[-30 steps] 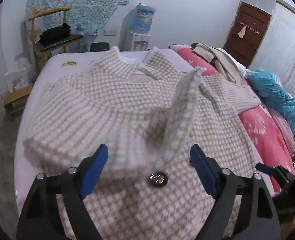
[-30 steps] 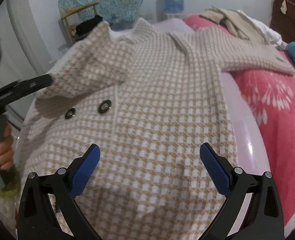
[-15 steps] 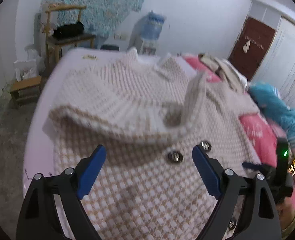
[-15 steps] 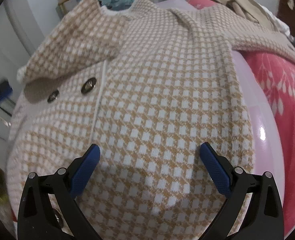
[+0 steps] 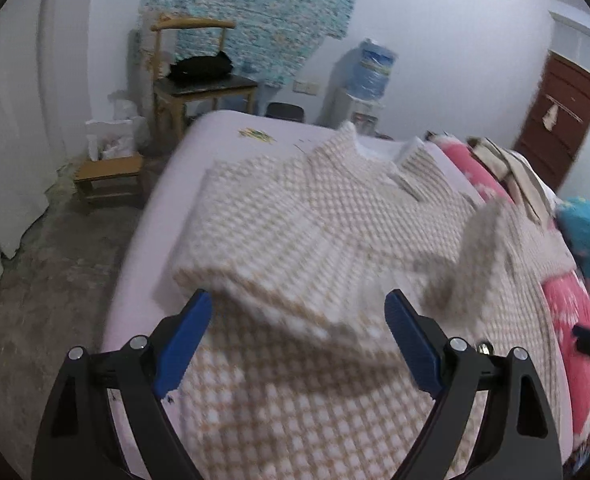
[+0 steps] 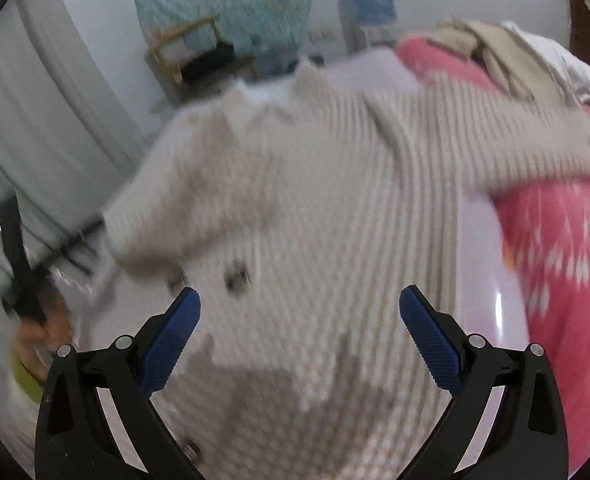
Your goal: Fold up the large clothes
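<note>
beige-checked knit coat [image 5: 335, 360] fills the frame centre, spread on the bed [image 5: 167, 200]. left gripper [image 5: 297, 340] and right gripper [image 6: 299, 334] hover with jaws wide, empty. the folded-over sleeve [image 5: 295, 248] looks loose; it could slide back unpinned.

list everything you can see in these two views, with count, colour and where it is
beige-and-white checked knit coat: one, spread on the bed, left sleeve folded across the front
lilac bed sheet: one, under the coat
pink floral quilt: one, right side of the bed
beige clothes pile: one, far right, on the quilt
blue water-cooler bottle: one, by the far wall
wooden chair: one, left of the cooler, with a black bag
low wooden stool: one, on the floor left of the bed
left gripper: black, blue fingers, open
right gripper: black, blue fingers, open
</note>
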`<state>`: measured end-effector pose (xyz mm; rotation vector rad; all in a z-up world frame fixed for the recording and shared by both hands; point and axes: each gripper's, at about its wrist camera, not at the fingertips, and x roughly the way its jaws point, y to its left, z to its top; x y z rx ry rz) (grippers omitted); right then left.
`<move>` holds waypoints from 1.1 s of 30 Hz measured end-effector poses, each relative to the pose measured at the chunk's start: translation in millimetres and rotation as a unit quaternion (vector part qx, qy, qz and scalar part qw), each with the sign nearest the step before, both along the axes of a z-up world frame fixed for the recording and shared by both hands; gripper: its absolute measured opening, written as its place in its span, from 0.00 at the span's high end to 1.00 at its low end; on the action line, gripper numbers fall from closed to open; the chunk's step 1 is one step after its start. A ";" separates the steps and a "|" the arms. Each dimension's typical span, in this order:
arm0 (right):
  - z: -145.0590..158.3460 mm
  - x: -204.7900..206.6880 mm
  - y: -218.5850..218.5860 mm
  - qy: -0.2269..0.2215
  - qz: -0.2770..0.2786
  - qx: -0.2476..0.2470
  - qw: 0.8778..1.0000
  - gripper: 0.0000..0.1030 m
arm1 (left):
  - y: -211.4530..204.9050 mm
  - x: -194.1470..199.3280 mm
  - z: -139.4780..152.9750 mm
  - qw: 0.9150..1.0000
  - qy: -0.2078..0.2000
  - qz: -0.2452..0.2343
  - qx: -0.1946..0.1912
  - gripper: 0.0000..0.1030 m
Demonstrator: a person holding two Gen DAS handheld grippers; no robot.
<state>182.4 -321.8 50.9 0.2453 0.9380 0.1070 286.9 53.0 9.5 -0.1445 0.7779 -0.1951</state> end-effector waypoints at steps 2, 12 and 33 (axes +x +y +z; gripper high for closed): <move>17.3 26.3 3.2 -0.017 0.004 0.008 1.000 0.08 | 4.7 11.2 -2.6 1.000 0.006 0.020 0.000 0.16; -5.8 164.3 31.9 0.021 0.002 0.022 1.000 0.10 | -7.5 24.0 -33.4 0.997 0.044 0.011 0.056 0.16; -41.1 12.5 -20.5 0.106 0.014 0.170 0.980 0.22 | 10.3 2.0 -39.2 0.996 0.057 0.009 0.064 0.16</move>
